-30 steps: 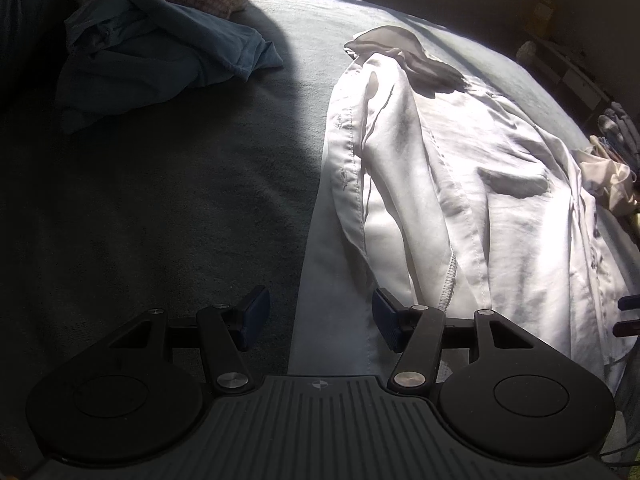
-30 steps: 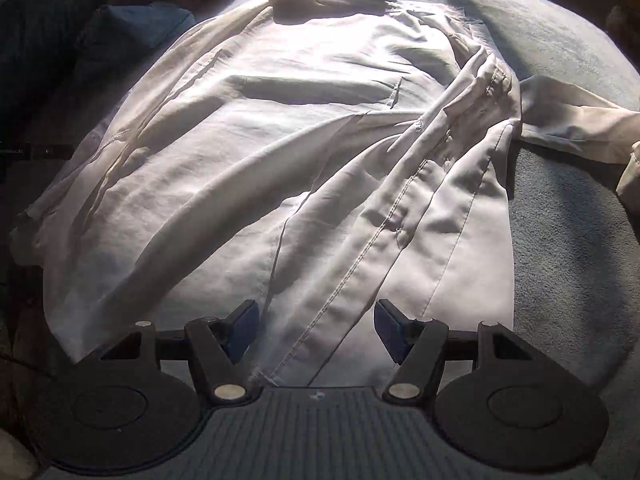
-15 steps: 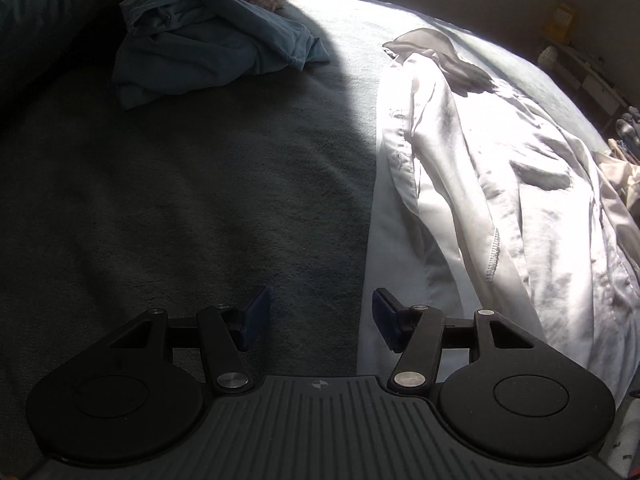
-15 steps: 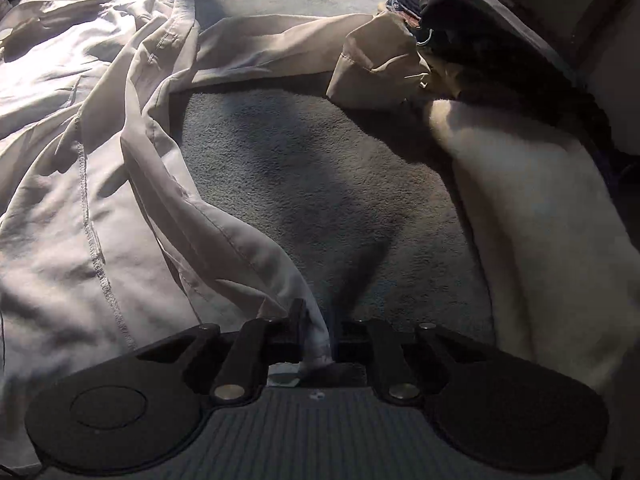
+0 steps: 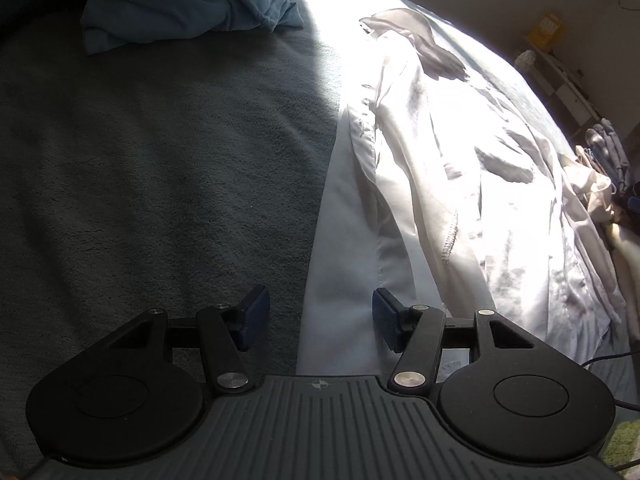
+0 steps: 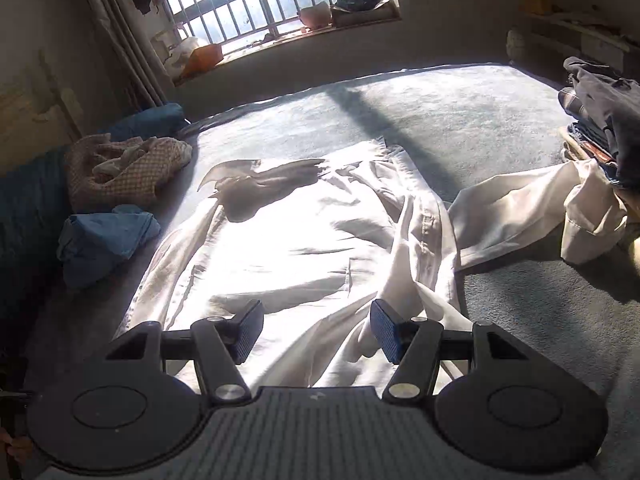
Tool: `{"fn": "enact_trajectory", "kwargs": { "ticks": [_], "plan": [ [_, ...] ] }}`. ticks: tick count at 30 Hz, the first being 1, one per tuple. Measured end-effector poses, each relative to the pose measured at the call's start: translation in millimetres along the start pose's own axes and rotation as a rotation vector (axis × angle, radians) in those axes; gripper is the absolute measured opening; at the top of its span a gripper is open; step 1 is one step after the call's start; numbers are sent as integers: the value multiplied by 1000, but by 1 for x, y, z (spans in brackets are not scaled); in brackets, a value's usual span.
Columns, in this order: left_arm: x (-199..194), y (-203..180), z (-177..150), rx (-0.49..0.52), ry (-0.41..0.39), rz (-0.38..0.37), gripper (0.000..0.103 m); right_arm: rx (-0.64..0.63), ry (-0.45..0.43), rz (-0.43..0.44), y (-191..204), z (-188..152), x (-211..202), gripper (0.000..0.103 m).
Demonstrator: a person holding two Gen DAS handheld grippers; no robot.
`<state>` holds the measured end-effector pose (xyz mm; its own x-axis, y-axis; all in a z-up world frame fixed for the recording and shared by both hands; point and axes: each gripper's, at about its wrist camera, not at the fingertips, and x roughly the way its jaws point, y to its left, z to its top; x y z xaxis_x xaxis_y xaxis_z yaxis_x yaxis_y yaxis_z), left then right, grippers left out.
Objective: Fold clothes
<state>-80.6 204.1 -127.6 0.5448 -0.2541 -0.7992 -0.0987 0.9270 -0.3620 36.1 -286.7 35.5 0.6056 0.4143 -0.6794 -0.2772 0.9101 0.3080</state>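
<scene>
The left gripper (image 5: 318, 322) is hanging low over the bed (image 5: 140, 200) with its jaws spread wide and nothing between them. The near hem corner of the white shirt (image 5: 440, 184) is lying just ahead of it, under the gap and toward its right finger. The right gripper (image 6: 316, 330) is also standing wide open and empty, raised above the shirt's (image 6: 288, 248) lower end. From both grippers the shirt is running straight away, hem nearest, collar farthest, so its long axis is lying along the line of sight. Its left edge is sitting straight beside the left gripper, while the front placket is bunching up ahead of the right gripper. One sleeve (image 6: 520, 208) is trailing off to the right, toward a stack of clothes (image 6: 600, 120). Farther left, a blue garment (image 6: 104, 240) and a checked one (image 6: 120, 168) are lying crumpled, well apart from the shirt. By my judgement the left gripper is nearer the hem corner, the right nearer the sleeve.
</scene>
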Motion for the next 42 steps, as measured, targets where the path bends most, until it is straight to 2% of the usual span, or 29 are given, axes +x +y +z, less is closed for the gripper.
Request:
{"fn": "enact_trajectory", "kwargs": {
  "ticks": [2,3,4,5,6,7,9,11,13,17,20,22,26,32,33,35,37,38,40,42],
  "plan": [
    [4,-3,-1,9,-6,3,52,-55,57,129,43,9,23,63],
    [4,-5,-4,15,-13,9,45,-82,81,181,62,12,33,63],
    [5,-6,-5,19,-17,8,33,-108,105,232,81,15,43,63],
    [6,-6,-6,20,-23,2,27,-107,122,265,95,13,52,63],
    [7,-7,-7,22,-30,-6,14,-106,140,298,108,11,61,63],
    [6,-7,-8,25,-42,-10,6,-105,157,331,122,9,70,63],
    [2,-8,-8,33,-83,-13,0,-76,185,393,143,2,84,63],
    [-3,-8,-5,28,-120,-40,0,-25,216,433,151,-9,94,63],
    [-12,-6,-3,9,-166,-103,0,25,257,457,152,-20,102,63],
    [-26,-9,3,-22,-250,-283,0,131,335,491,150,-37,118,63],
    [-27,-22,5,-5,-298,-376,0,271,376,503,136,-39,129,63],
    [-16,-41,7,27,-325,-409,0,345,388,508,127,-41,133,64],
    [-1,-67,6,100,-296,-461,0,394,414,496,119,-48,138,65],
    [12,-91,2,186,-251,-482,0,377,481,448,118,-57,148,66],
    [13,-90,2,193,-249,-480,0,388,503,452,117,-61,152,63],
    [14,-90,1,206,-238,-482,0,406,536,449,115,-69,157,51],
    [14,-89,0,209,-212,-473,3,406,520,427,111,-71,157,16],
    [13,-88,0,209,-199,-471,7,406,512,416,109,-72,157,11],
    [1,-78,-5,193,-218,-450,34,414,471,397,101,-69,155,6],
    [-8,-66,-5,152,-254,-416,43,428,408,382,90,-60,150,6]
  ]
}}
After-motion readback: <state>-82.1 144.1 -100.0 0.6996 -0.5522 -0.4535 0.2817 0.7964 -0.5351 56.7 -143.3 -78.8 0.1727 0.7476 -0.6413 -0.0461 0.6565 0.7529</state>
